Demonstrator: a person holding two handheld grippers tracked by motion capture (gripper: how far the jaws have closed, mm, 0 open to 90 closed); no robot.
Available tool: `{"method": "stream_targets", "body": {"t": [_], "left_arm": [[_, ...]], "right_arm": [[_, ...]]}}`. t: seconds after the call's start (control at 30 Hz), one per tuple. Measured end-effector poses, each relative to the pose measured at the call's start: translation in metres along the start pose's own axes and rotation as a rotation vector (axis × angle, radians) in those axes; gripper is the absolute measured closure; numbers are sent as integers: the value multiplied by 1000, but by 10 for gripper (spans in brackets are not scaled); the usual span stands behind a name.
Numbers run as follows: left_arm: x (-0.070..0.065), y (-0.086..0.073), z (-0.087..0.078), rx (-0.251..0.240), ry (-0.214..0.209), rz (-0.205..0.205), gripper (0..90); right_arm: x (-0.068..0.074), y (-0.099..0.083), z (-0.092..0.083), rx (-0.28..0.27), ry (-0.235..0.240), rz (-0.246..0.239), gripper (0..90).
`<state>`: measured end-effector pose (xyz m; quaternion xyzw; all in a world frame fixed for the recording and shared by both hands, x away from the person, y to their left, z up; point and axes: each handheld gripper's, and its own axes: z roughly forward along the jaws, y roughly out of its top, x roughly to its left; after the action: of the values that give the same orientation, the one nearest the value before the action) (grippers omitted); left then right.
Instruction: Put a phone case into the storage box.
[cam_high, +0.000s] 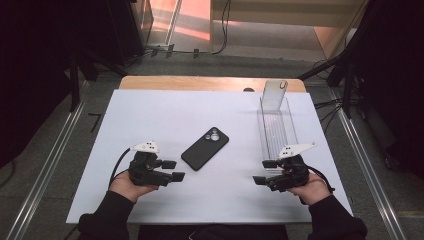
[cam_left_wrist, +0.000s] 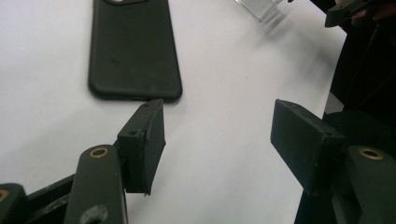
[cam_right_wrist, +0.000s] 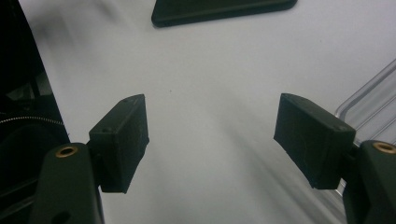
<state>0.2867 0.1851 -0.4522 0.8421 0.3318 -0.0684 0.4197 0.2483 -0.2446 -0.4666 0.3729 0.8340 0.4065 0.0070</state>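
Black phone (cam_high: 205, 148) lies camera-side up, long axis diagonal, lenses far-right; both grippers' fingers (cam_left_wrist: 142, 140) released, gripping nothing.

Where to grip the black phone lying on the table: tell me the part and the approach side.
Probably across its narrow width near the lower end: the black phone lies flat, camera up, long edges exposed. Come from above with the open left gripper, which is nearest.

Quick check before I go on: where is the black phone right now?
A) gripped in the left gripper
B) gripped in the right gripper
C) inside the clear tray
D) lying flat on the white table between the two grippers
D: the black phone lies flat, camera side up, on the white table, apart from the open left gripper and the open right gripper, and beside the clear tray.
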Motion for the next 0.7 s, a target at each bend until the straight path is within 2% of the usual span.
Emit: {"method": "stream_targets", "body": {"t": [0.2,0.33,0.5,0.57,0.7], "left_arm": [[5,-10,-13,-30,28,-15,311],[5,-14,-16,-21,33,-19,291],[6,-13,-18,-29,54,-9,291],[7,-12,-18,-24,70,7,290],[9,-6,-16,-61,80,12,268]], "right_arm": [[-1,-5,-2,18,-18,-11,239],[-3,-10,-9,0,-24,10,239],[-4,-9,-7,3,-13,7,239],[-3,-8,-5,8,-9,0,239],[-1,-8,-4,12,0,-5,239]]}}
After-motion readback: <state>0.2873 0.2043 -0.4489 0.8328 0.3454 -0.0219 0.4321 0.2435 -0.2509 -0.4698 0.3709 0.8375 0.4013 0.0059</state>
